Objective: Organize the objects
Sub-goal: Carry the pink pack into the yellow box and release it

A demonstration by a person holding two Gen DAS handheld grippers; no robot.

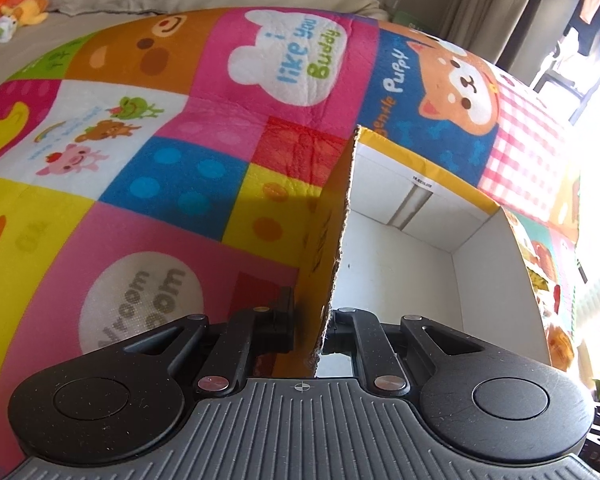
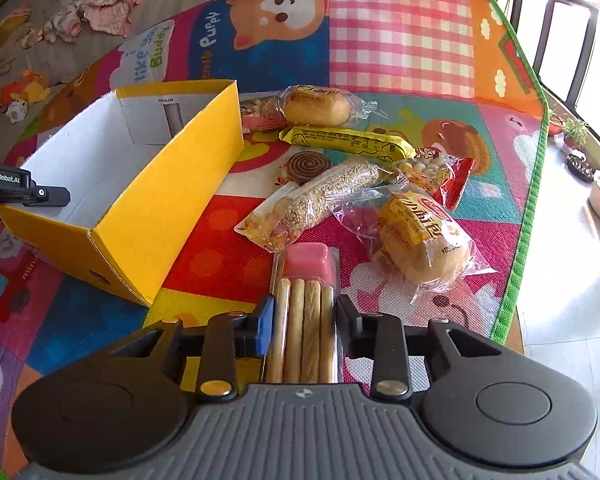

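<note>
Play mat (image 1: 260, 80) reads "i like you Buddy"; left claw (image 2: 24, 192) marked "GenRobot.AI"

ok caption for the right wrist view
Right tongs closed on a breadstick pack, snacks and yellow box ahead.

On the play mat (image 2: 400, 40), the box (image 2: 140, 216) sits left of the snack packets (image 2: 320, 196) (a loose heap).

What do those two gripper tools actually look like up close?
Each gripper is black plastic on a grey ribbed base, with two round black discs at the sides and angled link arms fastened by silver rivets. The right gripper has one blue finger pad. The left gripper has dark fingers, and its side carries white "GenRobot.AI" lettering.
</note>
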